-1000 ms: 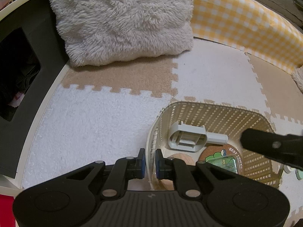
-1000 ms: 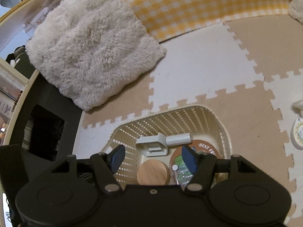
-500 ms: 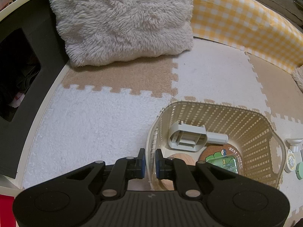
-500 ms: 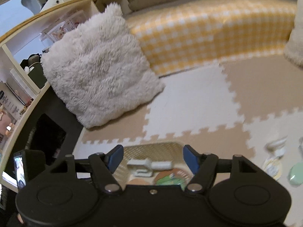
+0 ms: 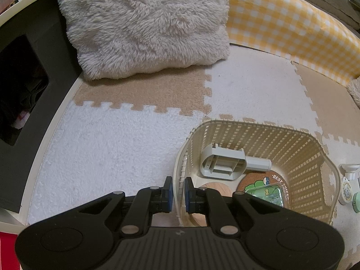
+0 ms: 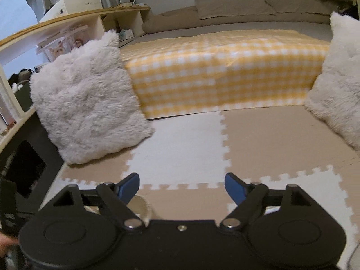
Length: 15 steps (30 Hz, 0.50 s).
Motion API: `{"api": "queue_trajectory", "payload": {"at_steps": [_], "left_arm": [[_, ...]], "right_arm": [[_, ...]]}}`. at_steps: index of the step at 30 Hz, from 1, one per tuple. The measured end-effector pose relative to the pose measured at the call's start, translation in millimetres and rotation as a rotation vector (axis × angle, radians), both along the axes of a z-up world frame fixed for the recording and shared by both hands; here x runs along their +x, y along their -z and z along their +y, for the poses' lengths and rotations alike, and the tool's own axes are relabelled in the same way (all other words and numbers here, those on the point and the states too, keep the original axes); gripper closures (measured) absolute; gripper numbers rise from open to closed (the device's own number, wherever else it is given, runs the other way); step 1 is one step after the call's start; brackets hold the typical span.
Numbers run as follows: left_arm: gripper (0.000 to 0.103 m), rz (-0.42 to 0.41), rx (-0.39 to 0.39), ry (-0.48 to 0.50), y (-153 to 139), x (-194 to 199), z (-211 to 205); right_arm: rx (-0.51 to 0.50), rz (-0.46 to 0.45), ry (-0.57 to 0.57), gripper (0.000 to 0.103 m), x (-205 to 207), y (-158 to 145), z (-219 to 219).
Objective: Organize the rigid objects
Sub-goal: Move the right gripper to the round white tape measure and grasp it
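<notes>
Down low in the left wrist view, the left gripper [image 5: 178, 194] is clamped narrowly on the near-left rim of the cream woven basket [image 5: 299, 157], one blue pad outside the wall and one inside. Within the basket, at about one o'clock from that gripper, lies a grey plastic bracket [image 5: 225, 164]; toward three o'clock sit a round wooden disc [image 5: 217, 187], partly hidden by the inner finger, and a cork coaster [image 5: 261, 183] with a green figure, overlaid by a clear packet [image 5: 270, 194]. Outside the basket, at three o'clock, small white and green items [image 5: 348, 184] rest on the foam puzzle mat [image 5: 112, 139]. At eleven o'clock a fluffy white cushion [image 5: 146, 22] leans beside a yellow checked mattress [image 5: 292, 27]. Over in the right wrist view, the right gripper [image 6: 182, 185] has just been opening; its jaws stand wide with nothing between them, above the mat, facing the cushion at ten o'clock and the mattress at twelve.
</notes>
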<state>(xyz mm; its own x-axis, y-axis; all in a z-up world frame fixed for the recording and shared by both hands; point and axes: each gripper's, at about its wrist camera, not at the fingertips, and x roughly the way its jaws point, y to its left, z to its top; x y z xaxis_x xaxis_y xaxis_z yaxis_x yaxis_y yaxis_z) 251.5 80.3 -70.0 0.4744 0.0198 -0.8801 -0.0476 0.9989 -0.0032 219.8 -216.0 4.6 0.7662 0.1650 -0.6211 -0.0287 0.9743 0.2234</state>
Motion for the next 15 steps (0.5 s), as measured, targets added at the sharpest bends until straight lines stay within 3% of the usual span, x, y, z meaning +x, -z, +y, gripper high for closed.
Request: {"api": "queue_trajectory", "payload": {"at_steps": [6,15], "left_arm": [[0.093,0.000,0.001,0.000,0,0,0],[0.093,0.003,0.006,0.002,0,0,-2]], "right_arm": [[-0.108,0.008,-0.010,0.003,3,17,-24],[-0.147,0.069,0.039,0.000,9,61,-63]]}}
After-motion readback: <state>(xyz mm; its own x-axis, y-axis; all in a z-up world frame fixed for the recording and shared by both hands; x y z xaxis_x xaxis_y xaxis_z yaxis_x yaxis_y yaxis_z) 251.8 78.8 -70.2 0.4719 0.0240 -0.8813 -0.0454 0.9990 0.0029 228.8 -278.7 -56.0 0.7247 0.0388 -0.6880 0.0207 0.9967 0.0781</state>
